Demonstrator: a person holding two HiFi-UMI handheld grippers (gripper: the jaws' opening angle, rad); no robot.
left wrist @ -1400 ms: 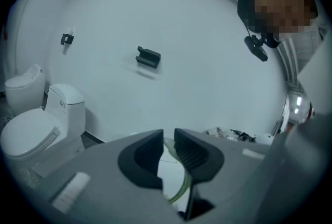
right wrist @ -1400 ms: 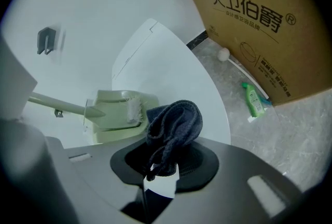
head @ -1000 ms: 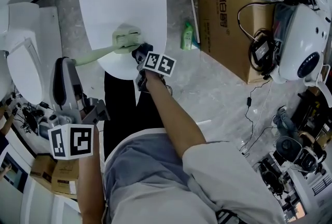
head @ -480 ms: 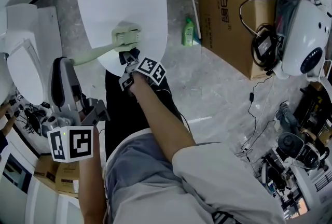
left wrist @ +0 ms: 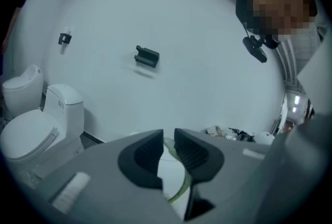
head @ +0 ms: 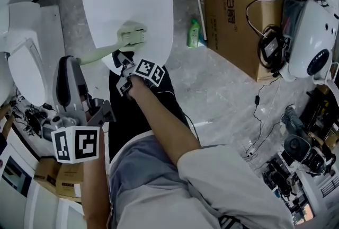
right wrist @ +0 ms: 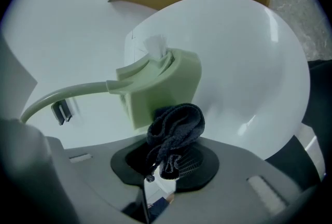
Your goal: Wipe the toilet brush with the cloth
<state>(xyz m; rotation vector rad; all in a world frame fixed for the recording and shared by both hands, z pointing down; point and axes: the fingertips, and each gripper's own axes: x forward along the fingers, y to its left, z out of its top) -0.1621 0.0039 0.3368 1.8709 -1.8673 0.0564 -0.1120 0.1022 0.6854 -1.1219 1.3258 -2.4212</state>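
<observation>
Grey moulded shells and black pads on my left gripper [left wrist: 169, 148], same build on my right gripper [right wrist: 166, 158]. Each carries a white cube [head: 75, 144] printed with black square markers, and there's my pale grey short sleeve [head: 228, 169].

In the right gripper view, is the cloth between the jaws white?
No, the bunched cloth clamped in the right gripper is dark grey.

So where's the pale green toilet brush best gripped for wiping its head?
By the far end of its thin curved handle, coming from the side away from the blocky head, as the left gripper does. That leaves the head free for the cloth in the right gripper.
</observation>
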